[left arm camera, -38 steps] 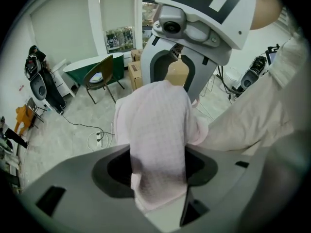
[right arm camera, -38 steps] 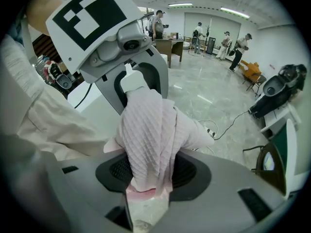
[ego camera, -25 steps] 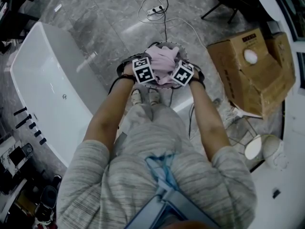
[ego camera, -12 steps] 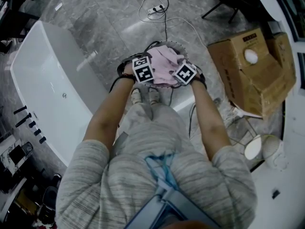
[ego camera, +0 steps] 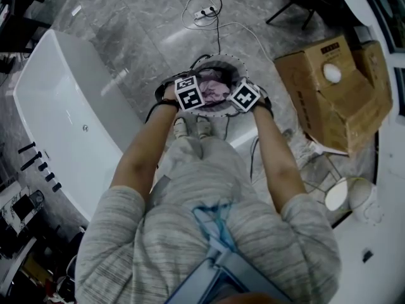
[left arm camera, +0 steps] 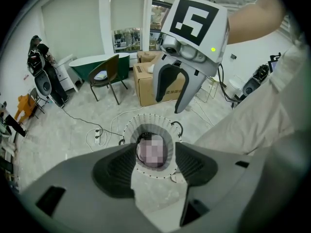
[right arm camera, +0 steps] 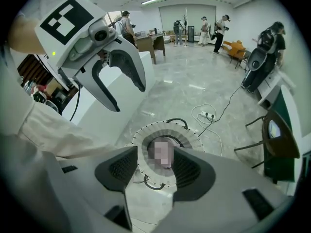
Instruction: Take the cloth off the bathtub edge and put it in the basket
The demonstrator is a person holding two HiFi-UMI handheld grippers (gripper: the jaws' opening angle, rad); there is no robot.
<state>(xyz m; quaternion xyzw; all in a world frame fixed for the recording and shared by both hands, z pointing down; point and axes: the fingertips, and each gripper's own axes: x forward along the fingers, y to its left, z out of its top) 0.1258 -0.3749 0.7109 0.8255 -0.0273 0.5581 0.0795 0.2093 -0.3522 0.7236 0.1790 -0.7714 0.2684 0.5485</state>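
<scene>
The cloth (ego camera: 215,89) lies in the basket (ego camera: 219,57), bathtub (ego camera: 60,116) left, cardboard box (ego camera: 329,103) right.

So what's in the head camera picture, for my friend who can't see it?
Seen from above, a person holds the left gripper and right gripper over a round basket with a pink cloth inside. A white bathtub is at the picture's left, a cardboard box at its right.
</scene>
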